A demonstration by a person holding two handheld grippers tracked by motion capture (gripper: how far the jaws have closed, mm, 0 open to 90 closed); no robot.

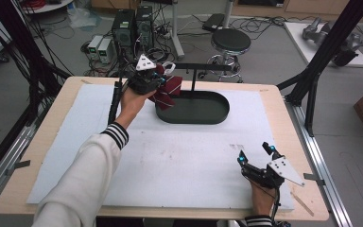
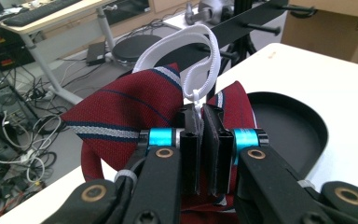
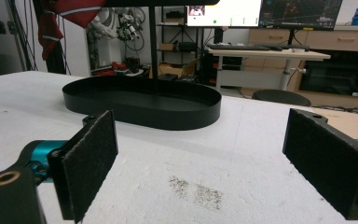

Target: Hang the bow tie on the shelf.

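A dark red tie with navy and white stripes point(image 2: 121, 112) carries a white plastic hook point(image 2: 200, 51) at its top. My left gripper point(image 2: 199, 122) is shut on the hook's base and holds the tie point(image 1: 166, 91) up at the left end of the black rack bar point(image 1: 203, 67). That bar stands on a post above an oval black tray point(image 1: 220, 111). My right gripper point(image 1: 256, 152) rests near the table's front right, open, its pads point(image 3: 91, 149) wide apart with nothing between them. In the right gripper view the tray point(image 3: 186, 114) lies ahead and the tie point(image 3: 70, 11) hangs at top left.
A white sheet point(image 1: 184, 156) covers most of the wooden table. Beyond the far edge stand a round stool point(image 1: 230, 40), computer boxes point(image 1: 132, 26) and loose cables on the floor. Black frame posts point(image 1: 321, 56) rise at the right. A dark smudge point(image 3: 196, 189) marks the sheet.
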